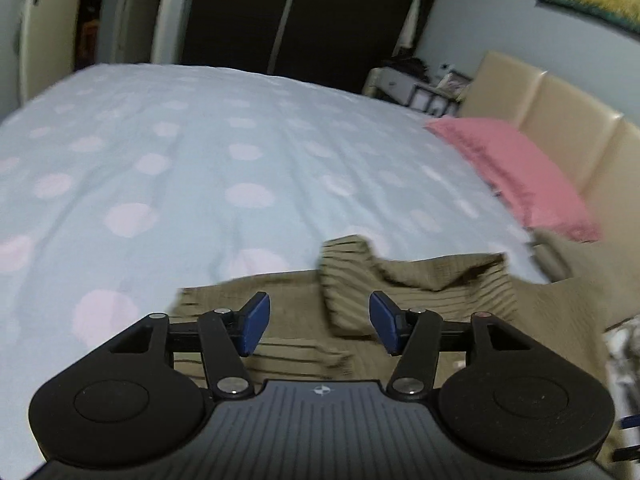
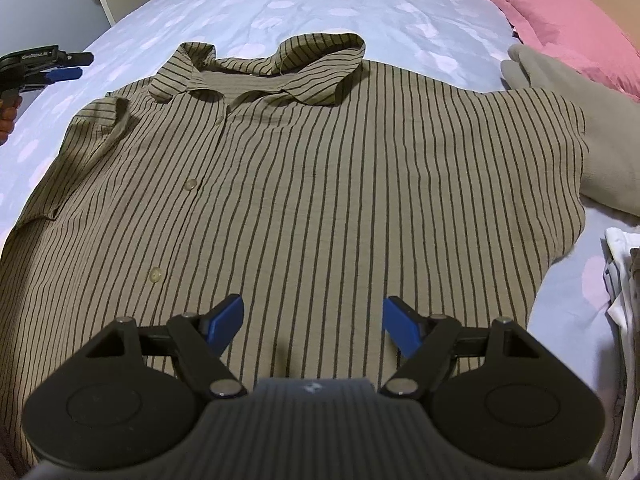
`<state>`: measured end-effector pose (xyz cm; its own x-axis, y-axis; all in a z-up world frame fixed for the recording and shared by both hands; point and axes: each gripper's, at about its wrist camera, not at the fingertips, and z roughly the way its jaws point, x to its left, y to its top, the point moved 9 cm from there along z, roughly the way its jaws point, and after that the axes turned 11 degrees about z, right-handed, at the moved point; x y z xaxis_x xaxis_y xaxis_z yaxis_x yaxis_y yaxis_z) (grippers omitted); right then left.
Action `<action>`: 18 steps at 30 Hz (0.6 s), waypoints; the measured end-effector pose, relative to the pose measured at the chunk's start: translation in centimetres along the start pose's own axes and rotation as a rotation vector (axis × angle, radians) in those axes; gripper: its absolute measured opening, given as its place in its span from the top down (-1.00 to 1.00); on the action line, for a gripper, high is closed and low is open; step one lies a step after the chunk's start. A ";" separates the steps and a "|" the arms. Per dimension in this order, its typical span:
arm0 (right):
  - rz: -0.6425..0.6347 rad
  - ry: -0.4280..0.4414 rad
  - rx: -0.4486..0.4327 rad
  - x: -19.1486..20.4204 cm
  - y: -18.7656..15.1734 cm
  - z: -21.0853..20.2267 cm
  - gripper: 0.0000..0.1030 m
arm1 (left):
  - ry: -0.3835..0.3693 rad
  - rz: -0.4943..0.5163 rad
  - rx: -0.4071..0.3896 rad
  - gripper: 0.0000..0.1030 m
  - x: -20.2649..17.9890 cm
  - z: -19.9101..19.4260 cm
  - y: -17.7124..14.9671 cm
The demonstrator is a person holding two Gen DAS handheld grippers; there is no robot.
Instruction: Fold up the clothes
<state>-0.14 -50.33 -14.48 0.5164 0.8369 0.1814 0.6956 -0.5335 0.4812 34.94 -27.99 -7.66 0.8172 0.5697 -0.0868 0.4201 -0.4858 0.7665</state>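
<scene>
An olive shirt with thin dark stripes (image 2: 320, 184) lies flat and face up on the bed, collar (image 2: 280, 68) at the far end, buttons down its left side. My right gripper (image 2: 314, 320) is open and empty, hovering over the shirt's lower middle. My left gripper (image 1: 318, 320) is open and empty, above the shirt's collar area (image 1: 348, 276); this view is blurred. The left gripper also shows in the right wrist view (image 2: 68, 66), at the far left beside the shirt's shoulder.
The bed has a pale blue cover with pink dots (image 1: 200, 160). A pink pillow (image 2: 560, 20) and a grey garment (image 2: 592, 120) lie at the right. White clothes (image 2: 624, 300) are piled at the right edge. A beige headboard (image 1: 560, 120) stands behind the pillow.
</scene>
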 end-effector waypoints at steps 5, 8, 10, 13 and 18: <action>-0.003 0.006 0.000 0.2 -0.2 -0.1 -0.54 | 0.132 -0.008 0.144 0.64 3.2 1.4 -3.9; 0.000 0.004 0.001 0.1 -0.2 -0.1 -0.54 | 0.193 -0.002 0.232 0.67 4.2 3.1 -6.8; 0.000 0.004 0.005 0.2 -0.2 0.1 -0.54 | 0.161 0.001 0.286 0.68 3.6 4.4 -8.6; -0.009 0.003 0.007 0.5 -0.1 0.2 -0.54 | 0.111 0.066 0.283 0.69 1.2 5.3 -8.9; -0.013 0.004 0.012 0.6 -0.1 0.3 -0.54 | 0.015 0.110 0.224 0.71 -2.0 4.9 -7.0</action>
<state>0.29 -49.80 -14.71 0.5054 0.8441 0.1791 0.7080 -0.5243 0.4731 32.30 -29.01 -16.01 0.8579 0.5138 0.0000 0.4069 -0.6795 0.6106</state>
